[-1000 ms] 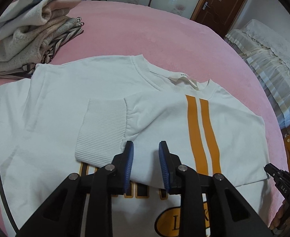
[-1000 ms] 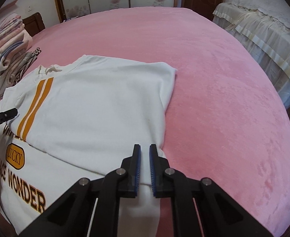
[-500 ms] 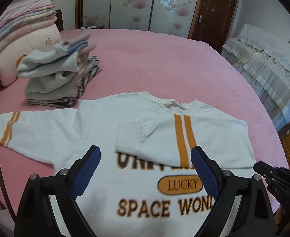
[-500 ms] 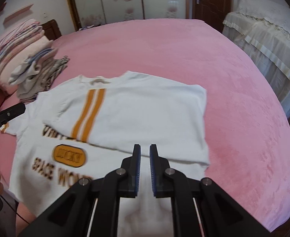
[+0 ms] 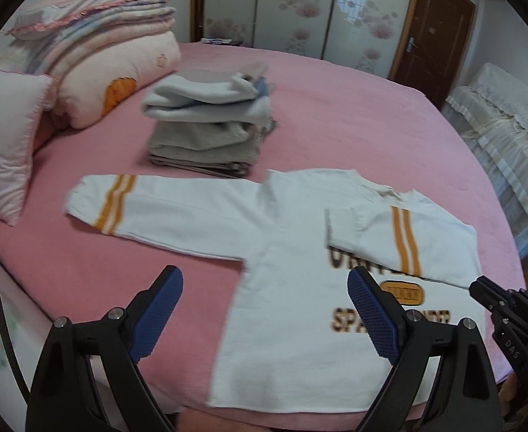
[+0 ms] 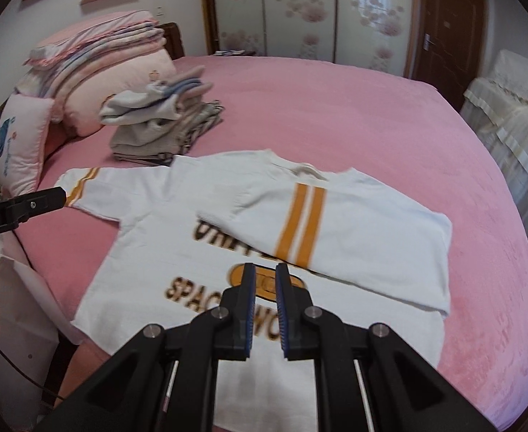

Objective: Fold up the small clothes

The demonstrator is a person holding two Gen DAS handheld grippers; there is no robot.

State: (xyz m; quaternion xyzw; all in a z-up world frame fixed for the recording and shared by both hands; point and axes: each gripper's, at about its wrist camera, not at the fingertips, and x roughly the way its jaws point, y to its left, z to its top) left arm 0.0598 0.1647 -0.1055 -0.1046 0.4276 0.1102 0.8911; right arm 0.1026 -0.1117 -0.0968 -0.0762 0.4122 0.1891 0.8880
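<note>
A white sweatshirt [image 5: 292, 252] with orange stripes and brown lettering lies face up on the pink bed [image 5: 336, 108]. Its right sleeve [image 5: 401, 237] is folded across the chest; its left sleeve [image 5: 148, 208] lies stretched out to the left. It also shows in the right wrist view [image 6: 228, 252]. My left gripper [image 5: 264, 309] is wide open and empty, held above the sweatshirt's left side. My right gripper [image 6: 264, 302] has its jaws nearly together with a narrow gap, holds nothing, and hovers above the lettering.
A stack of folded clothes [image 5: 210, 126] sits just beyond the sweatshirt. Folded quilts [image 5: 102, 54] and a small pillow [image 5: 4, 144] lie at the left. A second bed [image 5: 509, 136] stands at the right. The bed's near edge runs below the sweatshirt's hem.
My left gripper let go of the folded right sleeve, opened wide, and pulled back and to the left. My right gripper also drew back and rose, staying nearly shut.
</note>
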